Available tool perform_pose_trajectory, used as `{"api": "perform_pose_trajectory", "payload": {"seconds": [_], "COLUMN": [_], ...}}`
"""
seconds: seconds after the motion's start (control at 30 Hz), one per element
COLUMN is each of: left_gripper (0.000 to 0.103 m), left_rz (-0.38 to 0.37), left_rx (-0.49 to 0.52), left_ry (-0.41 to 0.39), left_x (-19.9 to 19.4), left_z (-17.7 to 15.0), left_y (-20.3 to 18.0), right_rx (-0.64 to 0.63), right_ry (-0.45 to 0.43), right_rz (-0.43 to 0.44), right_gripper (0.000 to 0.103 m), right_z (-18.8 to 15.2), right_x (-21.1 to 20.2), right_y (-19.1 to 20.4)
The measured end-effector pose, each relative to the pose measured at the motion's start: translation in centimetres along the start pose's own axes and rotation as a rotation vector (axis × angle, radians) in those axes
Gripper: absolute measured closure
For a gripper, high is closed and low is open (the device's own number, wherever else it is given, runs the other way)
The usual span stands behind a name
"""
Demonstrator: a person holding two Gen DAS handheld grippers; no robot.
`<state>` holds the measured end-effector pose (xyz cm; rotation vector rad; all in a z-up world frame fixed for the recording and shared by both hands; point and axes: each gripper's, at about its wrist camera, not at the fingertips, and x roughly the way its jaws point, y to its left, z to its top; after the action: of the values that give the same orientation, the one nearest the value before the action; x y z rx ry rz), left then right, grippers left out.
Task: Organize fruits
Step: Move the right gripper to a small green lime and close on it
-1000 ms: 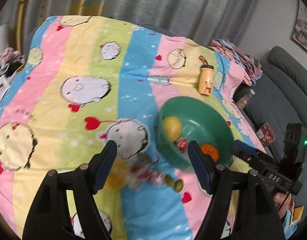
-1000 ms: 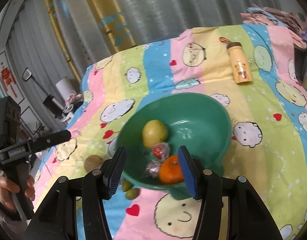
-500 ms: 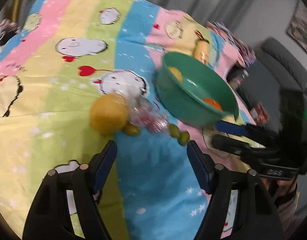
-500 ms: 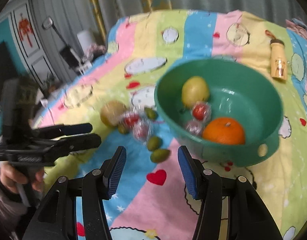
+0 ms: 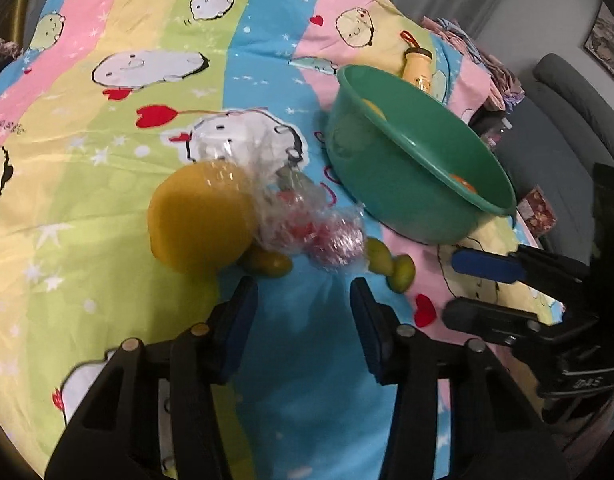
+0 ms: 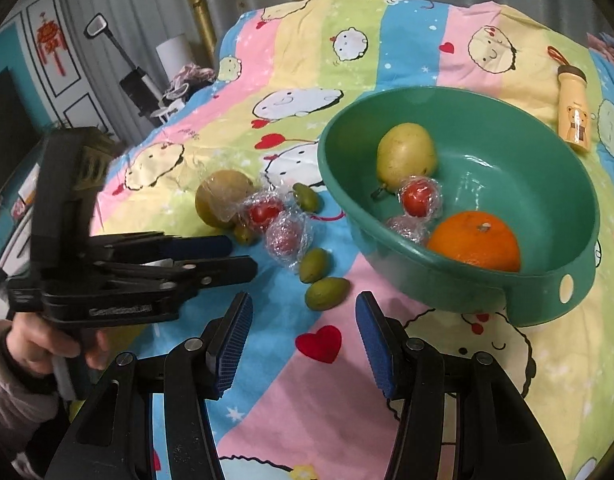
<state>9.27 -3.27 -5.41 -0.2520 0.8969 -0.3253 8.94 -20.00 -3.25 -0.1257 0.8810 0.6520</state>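
Striped in pink, yellow, green and blue and printed with cartoon faces and red hearts, a bedsheet [image 6: 347,28] covers the whole work surface. On it sits a green plastic bowl [image 6: 547,288], already holding a yellow pear [image 6: 405,154], an orange [image 6: 475,242] and two small red fruits in clear wrap, one [image 6: 421,198] touching the pear and the other [image 6: 407,230] just beside the orange. Beside the bowl on the sheet lies a loose cluster: a brownish-yellow round fruit [image 5: 201,216], partly under plastic film, two more wrapped red fruits [image 6: 263,210] [image 6: 285,236] touching each other next to it, and four small green olive-like fruits, two of them [image 6: 314,265] [image 6: 327,294] touching at the near edge of the group, one [image 6: 305,196] toward the bowl and one [image 6: 243,234] tucked against the round fruit. A yellow bottle [image 6: 573,118] with a bear print lies on its side beyond the bowl. The left gripper [image 5: 303,300], held in a sleeved hand [image 6: 43,344], hovers low over the cluster, its jaws closing with nothing yet between them. The right gripper [image 6: 303,312] hangs above the sheet just short of the nearest green fruit, jaws apart and empty.
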Motion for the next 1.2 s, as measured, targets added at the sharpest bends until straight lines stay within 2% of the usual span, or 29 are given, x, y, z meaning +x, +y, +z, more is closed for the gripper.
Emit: {"api": "perform_pose_trajectory", "payload": {"seconds": [0.07,0.27,0.4,0.5,0.57,0.67,1.03,1.2], "left_gripper": [0.055,0.056,0.058,0.069,0.084,0.082,0.082,0.082], "left_rz": [0.018,-0.022,0.04,0.058,0.068,0.058,0.072,0.037], "left_rx": [0.008,-0.017,0.034,0.041,0.037,0.025,0.142,0.121], "left_ry": [-0.014,-0.028,-0.008,-0.008,-0.005,-0.005,0.025,0.023], "left_x": [0.1,0.6,1.0,1.1,1.1,1.1,0.1,-1.2], "left_z": [0.2,1.0,1.0,1.0,1.0,0.9,-0.5,-1.2], "left_y": [0.2,1.1,0.1,0.4,1.1,1.5,-0.3,0.0], "right_rx": [0.001,0.005,0.004,0.006,0.008,0.012,0.018,0.012], "right_ry": [-0.004,0.005,0.014,0.017,0.018,0.025,0.033,0.047], "right_rz": [0.004,0.008,0.004,0.001,0.004,0.007,0.013,0.007], "right_gripper": [0.049,0.049,0.049,0.049,0.049,0.049,0.048,0.049], "right_z": [0.0,0.1,0.1,0.1,0.1,0.1,0.1,0.0], "right_x": [0.0,0.4,0.7,0.7,0.8,1.0,1.3,2.0], "right_y": [0.0,0.1,0.1,0.0,0.0,-0.2,-0.4,0.0]}}
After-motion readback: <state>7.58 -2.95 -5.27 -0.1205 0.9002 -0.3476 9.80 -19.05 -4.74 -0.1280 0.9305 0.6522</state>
